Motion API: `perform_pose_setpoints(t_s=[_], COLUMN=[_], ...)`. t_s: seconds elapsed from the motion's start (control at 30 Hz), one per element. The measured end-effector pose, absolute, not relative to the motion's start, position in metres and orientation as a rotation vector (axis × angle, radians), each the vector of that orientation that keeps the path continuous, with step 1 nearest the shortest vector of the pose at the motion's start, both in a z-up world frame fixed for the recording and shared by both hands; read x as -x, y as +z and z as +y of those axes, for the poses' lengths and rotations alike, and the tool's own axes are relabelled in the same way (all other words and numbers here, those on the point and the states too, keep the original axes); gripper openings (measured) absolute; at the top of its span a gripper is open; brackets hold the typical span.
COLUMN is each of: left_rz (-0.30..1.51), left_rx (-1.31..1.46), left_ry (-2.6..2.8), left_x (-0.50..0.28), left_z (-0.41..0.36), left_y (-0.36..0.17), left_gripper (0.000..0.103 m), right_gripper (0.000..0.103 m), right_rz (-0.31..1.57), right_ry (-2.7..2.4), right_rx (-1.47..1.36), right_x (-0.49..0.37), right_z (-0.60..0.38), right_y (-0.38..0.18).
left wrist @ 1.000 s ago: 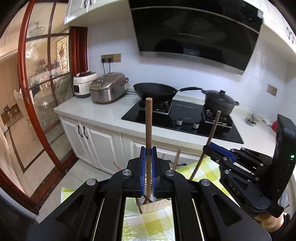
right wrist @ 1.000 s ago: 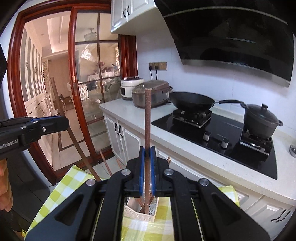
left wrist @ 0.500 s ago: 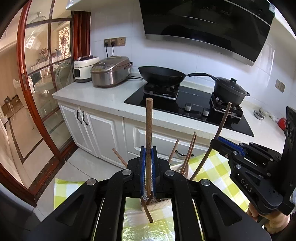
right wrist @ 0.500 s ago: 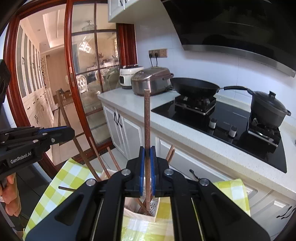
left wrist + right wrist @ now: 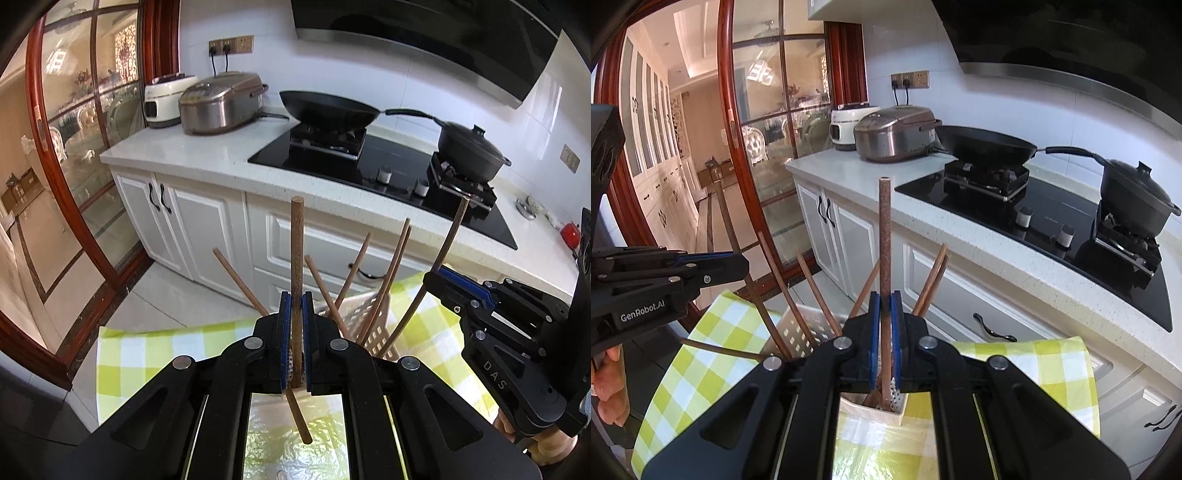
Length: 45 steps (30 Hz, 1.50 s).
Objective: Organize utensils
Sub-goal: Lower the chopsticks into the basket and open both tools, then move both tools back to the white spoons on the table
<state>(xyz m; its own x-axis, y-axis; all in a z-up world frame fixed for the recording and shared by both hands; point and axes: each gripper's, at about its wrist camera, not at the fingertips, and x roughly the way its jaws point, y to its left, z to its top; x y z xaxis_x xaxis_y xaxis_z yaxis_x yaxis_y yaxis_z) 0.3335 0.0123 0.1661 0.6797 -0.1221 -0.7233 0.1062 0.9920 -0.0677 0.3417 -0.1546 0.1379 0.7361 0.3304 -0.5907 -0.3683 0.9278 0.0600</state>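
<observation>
My left gripper [image 5: 295,306] is shut on a brown wooden chopstick [image 5: 296,254] held upright; its lower end reaches below the jaws towards the table. My right gripper [image 5: 885,306] is shut on another brown chopstick [image 5: 885,236], also upright, its lower end inside the white perforated utensil basket [image 5: 798,332]. The basket [image 5: 369,317] stands on the yellow checked tablecloth [image 5: 155,347] and holds several more chopsticks [image 5: 391,269] leaning outwards. The right gripper [image 5: 439,277] shows in the left wrist view with its chopstick. The left gripper [image 5: 738,260] shows at the left of the right wrist view.
Behind the table runs a white kitchen counter [image 5: 207,151] with a rice cooker [image 5: 221,101], a black wok [image 5: 328,107] and a lidded pot [image 5: 469,147] on a black hob. White cabinets [image 5: 192,221] stand below. A red-framed glass door [image 5: 753,147] is on the left.
Both grippers have moved down towards the basket, each still holding its chopstick. More of the basket and the leaning chopsticks has come into view.
</observation>
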Motion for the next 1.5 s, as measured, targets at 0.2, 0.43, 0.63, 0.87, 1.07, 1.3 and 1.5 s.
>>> perform_pose_setpoints(t_s=[0.2,0.43,0.63,0.87,1.07,1.3,1.5], left_rz=[0.871,0.83,0.769,0.639,0.57,0.633,0.824], left_rx=[0.034,0.059,0.049,0.021,0.046,0.072,0.15], left_ry=[-0.132,-0.147,-0.164,-0.193,-0.239,-0.224,-0.132], left_x=[-0.344,-0.337,-0.312,-0.242,-0.16,-0.102,-0.118], left_z=[0.016,0.02,0.017,0.013,0.012,0.017,0.044], left_y=[0.153,0.169,0.192,0.215,0.193,0.098,0.004], left_gripper=[0.005,0.007,0.007,0.03,0.051,0.061,0.049], right_gripper=[0.011,0.032,0.04,0.055,0.062,0.067,0.068], right_rz=[0.669,0.61,0.579,0.571,0.619,0.725,0.79], right_ry=[0.396,0.392,0.379,0.382,0.344,0.332,0.345], right_rx=[0.069,0.057,0.038,0.013,-0.013,0.024,0.028], right_x=[-0.35,-0.338,-0.312,-0.246,-0.191,-0.143,-0.139], right_z=[-0.154,-0.163,-0.184,-0.22,-0.251,-0.269,-0.27], right_y=[0.129,0.149,0.151,0.111,0.055,-0.011,-0.038])
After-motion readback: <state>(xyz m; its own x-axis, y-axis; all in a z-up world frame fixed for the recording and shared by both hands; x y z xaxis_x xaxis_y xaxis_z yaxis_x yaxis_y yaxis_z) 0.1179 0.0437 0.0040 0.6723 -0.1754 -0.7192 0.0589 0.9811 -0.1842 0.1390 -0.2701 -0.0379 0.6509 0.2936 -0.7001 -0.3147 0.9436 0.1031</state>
